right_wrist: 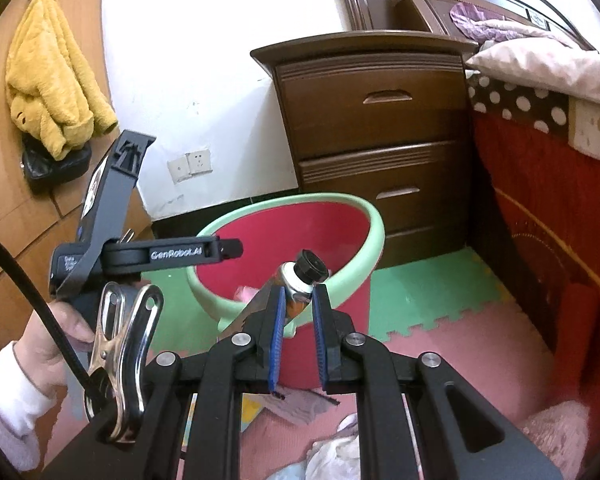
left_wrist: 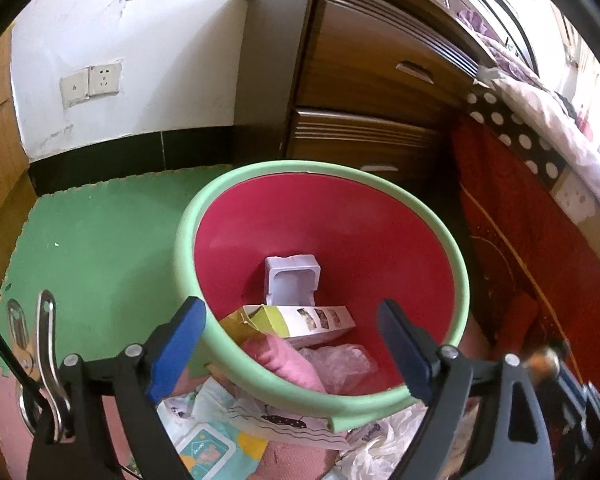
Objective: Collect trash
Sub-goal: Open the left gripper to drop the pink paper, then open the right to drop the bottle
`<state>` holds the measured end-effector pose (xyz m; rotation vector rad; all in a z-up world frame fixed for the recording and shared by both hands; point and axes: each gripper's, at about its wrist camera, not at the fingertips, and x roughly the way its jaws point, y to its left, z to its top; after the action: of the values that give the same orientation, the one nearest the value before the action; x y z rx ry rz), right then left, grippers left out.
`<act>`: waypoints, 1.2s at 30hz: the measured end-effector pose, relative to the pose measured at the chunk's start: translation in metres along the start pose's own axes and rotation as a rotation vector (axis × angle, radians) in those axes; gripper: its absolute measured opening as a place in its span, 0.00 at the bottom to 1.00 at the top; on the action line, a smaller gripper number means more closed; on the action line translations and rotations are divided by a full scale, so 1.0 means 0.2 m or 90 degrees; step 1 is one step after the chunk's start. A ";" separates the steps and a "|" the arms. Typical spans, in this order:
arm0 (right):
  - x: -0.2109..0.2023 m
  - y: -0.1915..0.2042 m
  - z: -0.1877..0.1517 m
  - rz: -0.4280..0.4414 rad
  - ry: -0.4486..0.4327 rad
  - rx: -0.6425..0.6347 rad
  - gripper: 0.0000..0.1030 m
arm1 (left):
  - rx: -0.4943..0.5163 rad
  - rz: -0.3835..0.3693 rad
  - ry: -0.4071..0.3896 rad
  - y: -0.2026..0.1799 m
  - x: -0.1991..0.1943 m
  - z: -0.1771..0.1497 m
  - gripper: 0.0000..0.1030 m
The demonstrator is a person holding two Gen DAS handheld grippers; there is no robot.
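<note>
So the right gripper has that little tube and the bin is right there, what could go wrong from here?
The right gripper pinches the tube only near its capped end, so it may pivot or slip before reaching the bin.

The tube looks short of the bin's near rim; released now, it would likely land on the floor mat.

The left gripper stands open astride the rim and could knock the bin.

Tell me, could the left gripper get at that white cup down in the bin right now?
Probably yes. The left gripper is open and empty over the bin, and the white cup lies uncovered on top of the other trash.
</note>
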<state>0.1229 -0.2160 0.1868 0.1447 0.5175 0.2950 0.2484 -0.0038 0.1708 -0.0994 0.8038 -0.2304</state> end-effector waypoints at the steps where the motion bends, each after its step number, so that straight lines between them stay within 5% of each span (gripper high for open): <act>1: 0.00 0.00 0.01 -0.001 -0.003 0.000 0.14 | -0.001 0.000 0.000 0.01 -0.01 0.00 0.88; 20: 0.29 0.09 0.28 -0.090 -0.044 -0.078 0.14 | 0.005 -0.002 -0.045 0.06 -0.21 -0.18 0.88; 26: 0.35 0.13 0.25 -0.081 -0.017 -0.103 0.28 | -0.001 -0.004 -0.037 0.08 -0.24 -0.26 0.88; 36: 0.21 0.08 0.18 -0.050 -0.016 -0.044 0.31 | -0.008 -0.006 -0.023 0.07 -0.30 -0.42 0.88</act>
<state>0.1719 -0.1908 0.2027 0.0606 0.4861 0.2333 0.1492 0.0241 0.1526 -0.1193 0.7693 -0.2322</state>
